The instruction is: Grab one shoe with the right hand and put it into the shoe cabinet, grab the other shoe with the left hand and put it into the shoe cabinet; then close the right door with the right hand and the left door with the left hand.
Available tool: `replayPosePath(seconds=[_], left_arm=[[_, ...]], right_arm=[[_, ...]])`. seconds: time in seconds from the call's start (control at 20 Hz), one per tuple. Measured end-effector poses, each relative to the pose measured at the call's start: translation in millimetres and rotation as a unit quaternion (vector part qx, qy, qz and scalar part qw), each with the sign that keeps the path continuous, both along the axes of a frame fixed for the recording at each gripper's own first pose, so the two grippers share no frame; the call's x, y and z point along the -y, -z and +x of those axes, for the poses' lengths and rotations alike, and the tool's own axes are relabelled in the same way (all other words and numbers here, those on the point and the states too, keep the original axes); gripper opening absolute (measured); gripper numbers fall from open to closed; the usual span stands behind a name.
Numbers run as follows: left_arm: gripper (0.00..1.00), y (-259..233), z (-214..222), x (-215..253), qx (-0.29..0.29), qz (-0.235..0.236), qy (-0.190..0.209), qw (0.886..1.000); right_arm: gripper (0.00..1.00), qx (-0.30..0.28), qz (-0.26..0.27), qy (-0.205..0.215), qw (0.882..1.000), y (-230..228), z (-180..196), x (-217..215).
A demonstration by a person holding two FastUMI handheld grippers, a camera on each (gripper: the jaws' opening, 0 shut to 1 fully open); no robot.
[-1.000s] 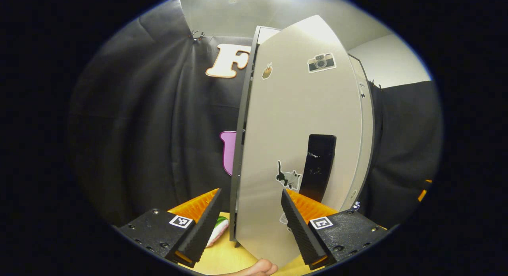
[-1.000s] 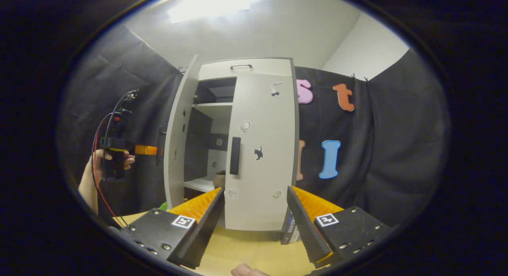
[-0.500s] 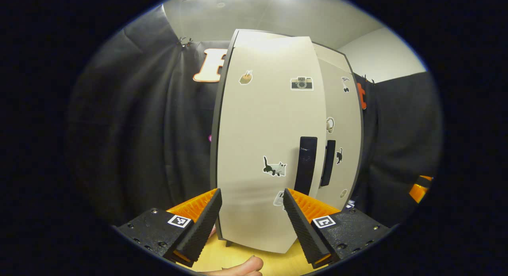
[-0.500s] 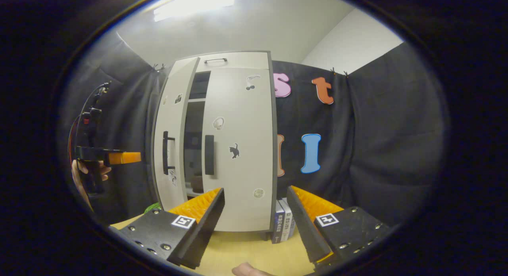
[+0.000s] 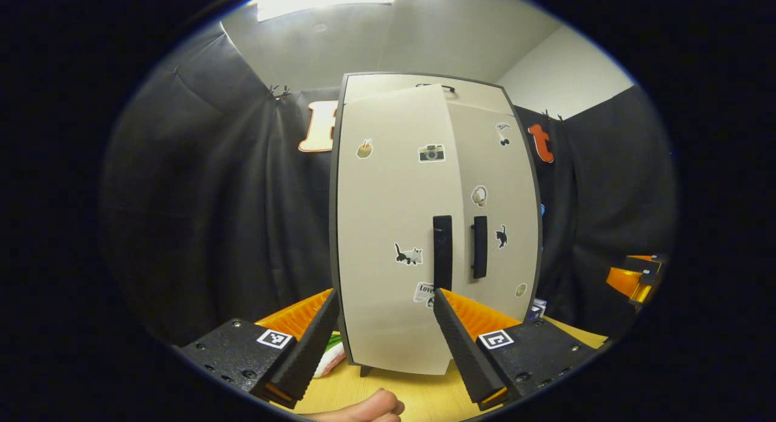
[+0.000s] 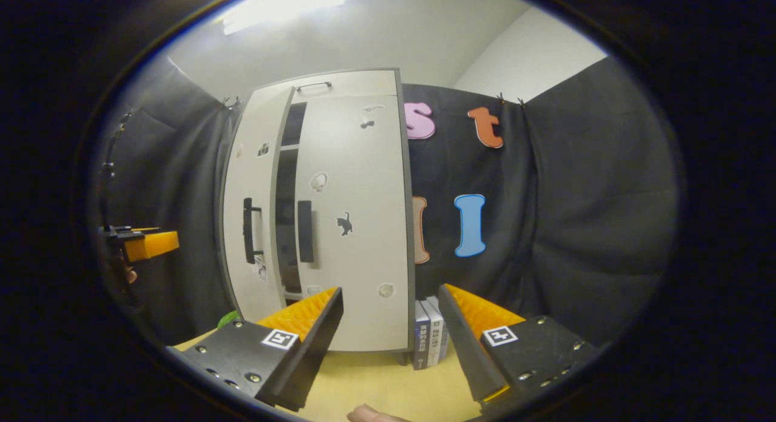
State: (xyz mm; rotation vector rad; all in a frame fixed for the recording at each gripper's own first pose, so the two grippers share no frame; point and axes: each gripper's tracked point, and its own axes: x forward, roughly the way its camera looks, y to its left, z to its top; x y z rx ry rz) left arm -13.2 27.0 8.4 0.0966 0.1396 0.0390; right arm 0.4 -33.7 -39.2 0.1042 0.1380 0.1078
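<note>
The pale shoe cabinet [image 5: 424,88] stands on the wooden table. Its right door [image 5: 503,185] is shut. Its left door [image 5: 388,228] is almost shut and stands a little proud of the front. In the right gripper view a narrow dark gap [image 6: 285,216] shows between the left door [image 6: 248,197] and the right door [image 6: 357,228]. The shoes are hidden inside. My left gripper [image 5: 385,293] is open and empty, a short way in front of the left door. My right gripper [image 6: 390,288] is open and empty, back from the cabinet's right side.
Several books [image 6: 427,340] stand upright against the cabinet's right foot. A green and white item [image 5: 332,352] lies by its left foot. The other gripper [image 5: 633,279] shows at the far right, and the left one [image 6: 145,243] at the far left. Black cloth walls surround the table [image 6: 376,379].
The left door has swung from wide open to nearly shut. My left gripper has drawn back from it. The right gripper has drifted slightly rightward, still open.
</note>
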Motion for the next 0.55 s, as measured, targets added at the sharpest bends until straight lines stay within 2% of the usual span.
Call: replayPosePath(seconds=[0.05,0.1,0.15,0.25,0.3,0.35,0.4,0.55], left_arm=[[0.96,5.8,-4.2,5.1,-0.007,0.000,0.005,1.000],[0.92,10.2,-7.2,11.6,-0.010,-0.002,0.011,1.000],[0.99,15.1,-8.2,16.4,-0.014,0.001,0.016,1.000],[0.92,22.6,-7.4,18.6,-0.016,0.011,0.010,1.000],[0.95,28.1,-6.2,18.9,-0.022,0.014,0.004,1.000],[0.93,31.7,-5.8,18.8,-0.023,0.012,-0.002,1.000],[0.96,33.8,-3.9,20.5,-0.024,0.011,-0.005,1.000],[0.96,33.0,-1.0,17.7,-0.012,0.012,-0.018,1.000]], right_arm=[[0.95,0.001,0.001,-0.003,1.000,-0.3,-1.3,-1.8],[0.95,0.004,0.001,-0.007,1.000,-0.8,-2.5,-3.8],[0.95,0.005,0.000,-0.010,1.000,-0.4,-4.1,-5.4],[0.92,0.006,-0.002,-0.016,1.000,0.8,-6.6,-10.1],[0.95,0.007,-0.002,-0.021,1.000,0.7,-8.0,-13.3],[0.95,0.008,-0.005,-0.024,1.000,-0.2,-9.2,-15.2],[0.95,0.009,-0.008,-0.025,1.000,0.1,-10.4,-16.0],[0.95,0.015,-0.011,-0.031,0.999,-1.1,-14.3,-19.1]])
